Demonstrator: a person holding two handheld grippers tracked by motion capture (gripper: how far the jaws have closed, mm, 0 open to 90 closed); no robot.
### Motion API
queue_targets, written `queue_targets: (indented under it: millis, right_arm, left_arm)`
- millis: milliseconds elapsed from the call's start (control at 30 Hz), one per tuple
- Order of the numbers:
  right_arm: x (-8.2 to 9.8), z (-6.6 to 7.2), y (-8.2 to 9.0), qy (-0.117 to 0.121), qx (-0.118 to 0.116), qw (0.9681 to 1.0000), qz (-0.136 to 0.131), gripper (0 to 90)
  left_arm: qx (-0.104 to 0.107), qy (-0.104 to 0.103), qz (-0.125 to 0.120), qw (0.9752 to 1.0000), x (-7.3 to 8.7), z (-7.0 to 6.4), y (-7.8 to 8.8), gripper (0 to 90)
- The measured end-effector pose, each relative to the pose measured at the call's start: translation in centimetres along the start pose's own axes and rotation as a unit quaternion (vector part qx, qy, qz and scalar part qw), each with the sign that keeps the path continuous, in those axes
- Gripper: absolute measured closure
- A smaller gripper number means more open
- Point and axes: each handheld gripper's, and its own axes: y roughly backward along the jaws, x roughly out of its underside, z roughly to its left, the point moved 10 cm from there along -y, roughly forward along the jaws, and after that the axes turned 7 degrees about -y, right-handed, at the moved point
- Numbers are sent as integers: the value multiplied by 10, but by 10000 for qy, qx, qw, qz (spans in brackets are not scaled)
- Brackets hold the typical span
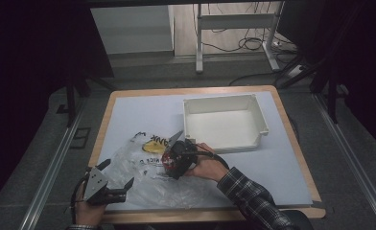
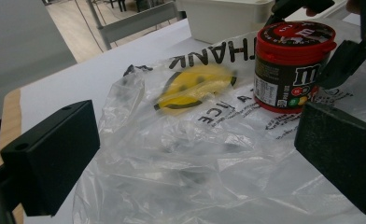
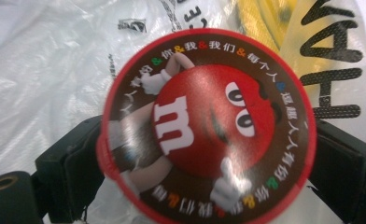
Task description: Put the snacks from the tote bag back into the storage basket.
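Note:
A candy jar [image 1: 168, 162] with a red lid and a brown label stands upright on a crumpled clear plastic bag [image 1: 143, 184] printed with a yellow smiley. My right gripper [image 1: 175, 160] comes down over it from above. In the right gripper view the black jaws sit against both sides of the jar [image 3: 204, 126] under its lid, so my right gripper [image 3: 204, 163] is shut on it. My left gripper [image 1: 119, 172] stays low at the front left with its jaws wide apart over the bag's near edge. In the left gripper view my left gripper [image 2: 195, 163] holds nothing, and the jar [image 2: 291, 65] stands ahead to the right.
A white plastic bin [image 1: 224, 101] stands at the back right of the white table top [image 1: 282, 167]. Beyond the table's far edge are the floor, the legs of a metal frame and loose cables.

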Motion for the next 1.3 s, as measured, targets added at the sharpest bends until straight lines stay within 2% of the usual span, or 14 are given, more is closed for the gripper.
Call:
queue_targets:
  millis: [200,533,600,1000,1200,1300]
  right_arm:
    - [0,-3,-7,56,86,9998,198,125]
    - [-3,0,-12,72,76,9994,336,198]
    - [-4,3,-13,79,25,9993,376,248]
    - [-3,5,-11,62,38,9989,455,256]
    - [-9,9,-3,98,-26,9993,369,256]
    - [-15,13,6,125,-55,9994,311,256]
  left_arm:
    - [3,-1,-1,10000,0,0,0,0]
    - [1,-9,1,10000,0,0,0,0]
    - [0,-12,1,10000,0,0,0,0]
    - [-9,-30,12,10000,0,0,0,0]
    - [-12,-57,28,10000,0,0,0,0]
    - [-6,-61,35,10000,0,-1,-1,0]
